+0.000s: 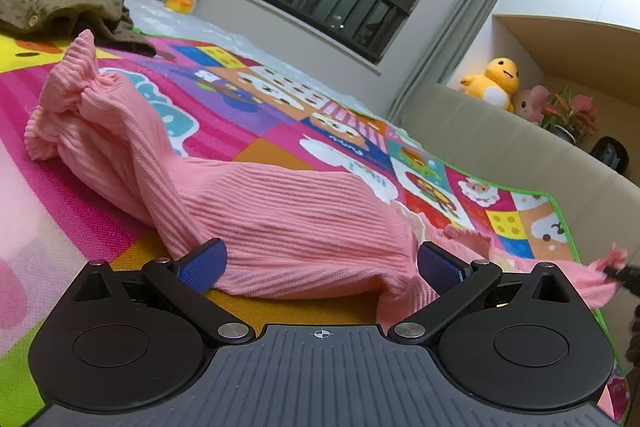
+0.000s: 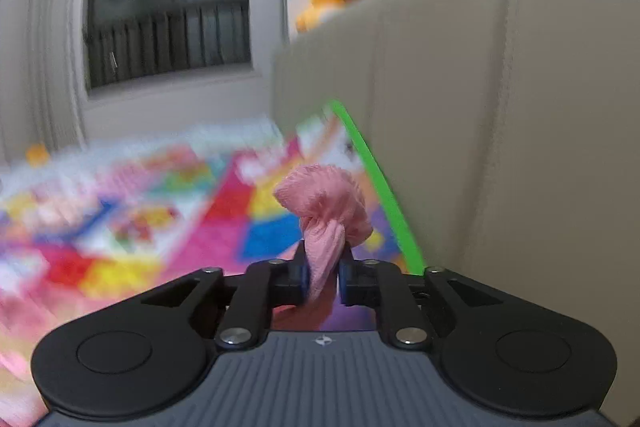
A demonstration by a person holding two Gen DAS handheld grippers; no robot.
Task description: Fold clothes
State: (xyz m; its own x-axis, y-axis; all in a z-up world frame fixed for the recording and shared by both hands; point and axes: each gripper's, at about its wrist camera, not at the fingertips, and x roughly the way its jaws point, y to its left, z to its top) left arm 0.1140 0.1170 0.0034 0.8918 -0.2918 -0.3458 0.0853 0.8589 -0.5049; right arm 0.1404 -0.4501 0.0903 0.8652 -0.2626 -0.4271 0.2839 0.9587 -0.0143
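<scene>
two views show one garment between the tools. in the left wrist view, the left gripper sits low over the colourful patchwork play mat with its blue-padded jaws spread wide apart. the pink ribbed knit garment lies bunched directly ahead of it and runs between the open pads, but neither pad presses on it, so nothing is held on this side. the garment's far end rises in a crumpled peak ahead and to the tool's left. beyond that lies an olive dotted garment with a wooden button. at the right edge a dark tip, apparently the other tool, pinches a pink corner.

in the right wrist view, the right gripper has its jaws drawn close together and clamped on a twisted tuft of the same pink cloth, which balloons out just ahead of the pads. the background is blurred. the beige padded headboard stands close to the tool's right, and the mat's green edge runs up beside it.

the likely trouble: only a small tuft is caught, so a hard pull could slip it free. with the left side loose, the whole garment may drag across the mat instead of spreading flat. the right tool could also bump the headboard.
</scene>
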